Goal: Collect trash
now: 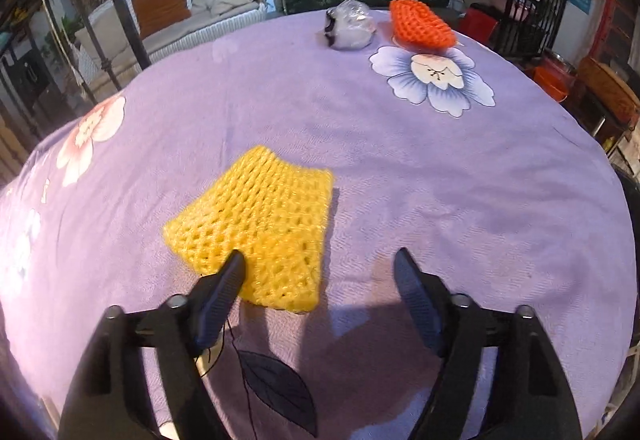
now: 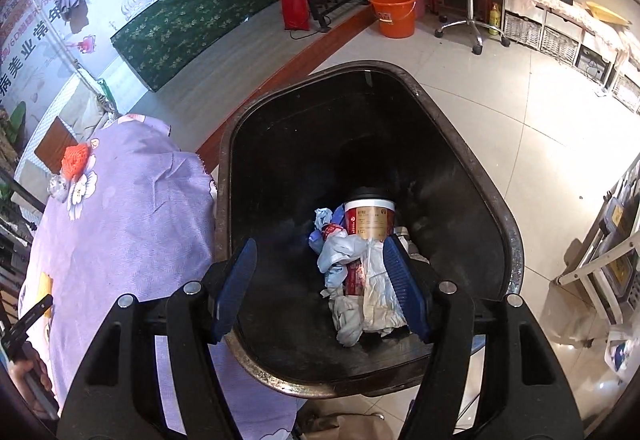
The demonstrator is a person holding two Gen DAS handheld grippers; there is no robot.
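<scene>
Nearest the left hand-held gripper (image 1: 320, 264), a yellow foam net (image 1: 256, 224) lies flat on the purple flowered tabletop (image 1: 440, 179). The jaws are spread wide and hold nothing; the left fingertip overlaps the net's near edge, though whether it touches cannot be told, and the right finger stands over bare cloth, apart from the net. Farther back, near the far edge, a crumpled clear plastic wrapper (image 1: 350, 25) and an orange foam net (image 1: 420, 23) sit just beside each other.

Over on the other side, the right hand-held gripper (image 2: 320, 268) hangs above a black trash bin (image 2: 508, 224) standing on the tiled floor right against the tabletop's draped edge. Its jaws are also spread and empty. Down in the bin lie a paper cup (image 2: 370, 217) and crumpled wrappers (image 2: 352, 272).

Judging by this, the step in hand is the left pickup of the yellow net. The next move likely calls for shifting left so both fingers straddle the net, lowering, and pinching the thin, soft foam without snagging the cloth, then carrying it to the bin.
</scene>
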